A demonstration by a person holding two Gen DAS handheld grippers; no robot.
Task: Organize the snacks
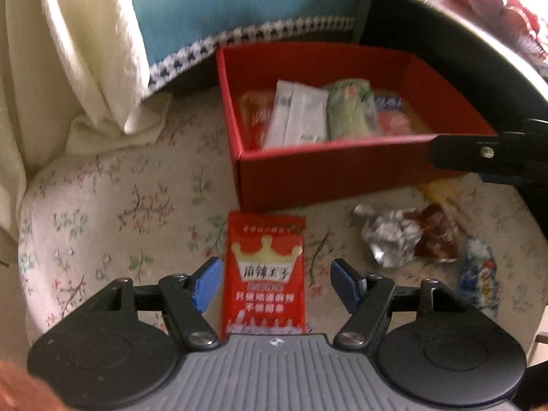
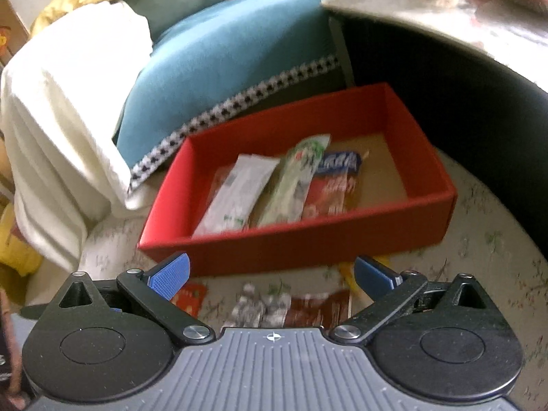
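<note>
Broadly, a floral-print cloth (image 1: pixel 102 212) covered the surface across the lower half of the left wrist view. On it, a red box (image 1: pixel 328 167) sat at centre right, holding a white sachet (image 1: pixel 298 116) and a green packet (image 1: pixel 349 109) side by side. Below the box lay a red crown-printed packet (image 1: pixel 263 274), between the released blue pads of the left claw (image 1: pixel 274 284) but not pinched. At lower right sat a crumpled foil wrapper (image 1: pixel 390 236). The right claw (image 2: pixel 270 274) also stood released, over the foil wrapper and a brown packet (image 2: pixel 315 308).
</note>
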